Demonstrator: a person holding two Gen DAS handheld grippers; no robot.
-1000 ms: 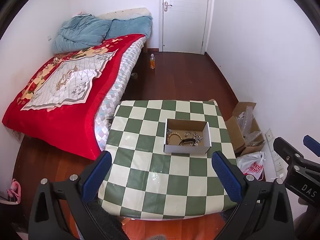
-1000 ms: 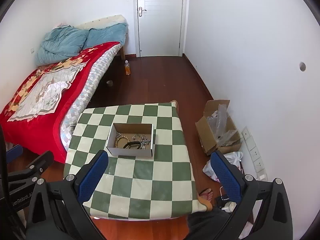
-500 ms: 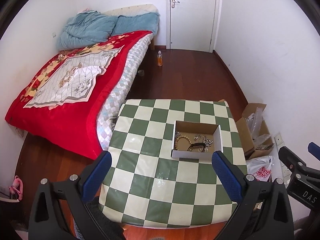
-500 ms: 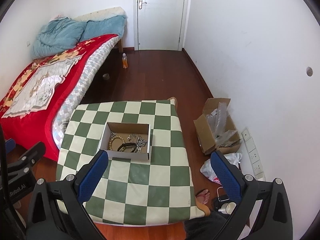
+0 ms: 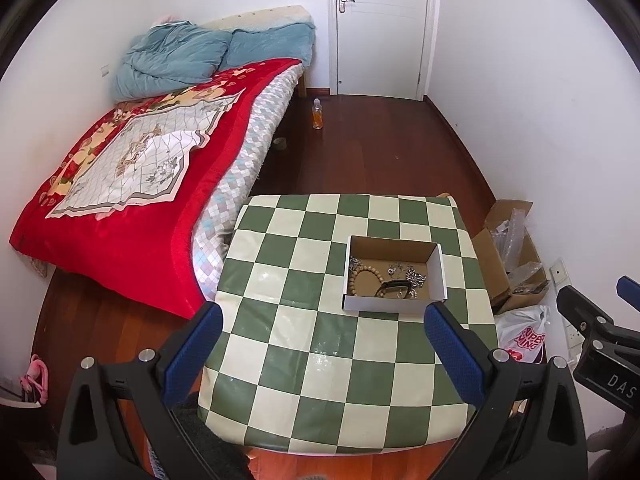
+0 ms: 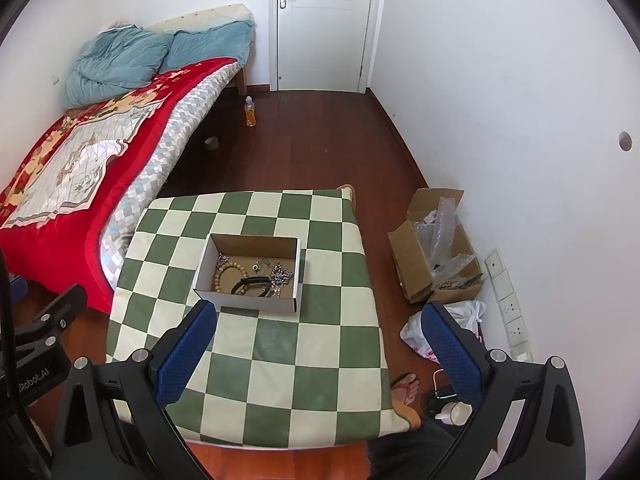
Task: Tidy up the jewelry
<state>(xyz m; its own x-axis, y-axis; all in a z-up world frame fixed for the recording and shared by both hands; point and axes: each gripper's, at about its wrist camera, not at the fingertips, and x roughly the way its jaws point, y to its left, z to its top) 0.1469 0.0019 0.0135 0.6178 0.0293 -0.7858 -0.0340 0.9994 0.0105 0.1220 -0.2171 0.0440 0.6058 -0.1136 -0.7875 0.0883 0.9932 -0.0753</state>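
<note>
Jewelry [image 5: 384, 280] sits in box [image 5: 394, 305]; both grippers' jaws spread wide, empty

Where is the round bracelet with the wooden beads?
In both views the bead bracelet lies in the left part of the small cardboard box on the checkered table, beside a dark band.

Box [image 5: 394, 305] sitting on worktop [image 5: 320, 344], right of centre. Bracelet [image 5: 362, 280] lying in box, left of chain [image 5: 414, 278]. Bed [image 5: 132, 184] standing left of worktop, carton [image 5: 506, 256] on floor to right, bottle [image 5: 317, 114] beyond.
</note>
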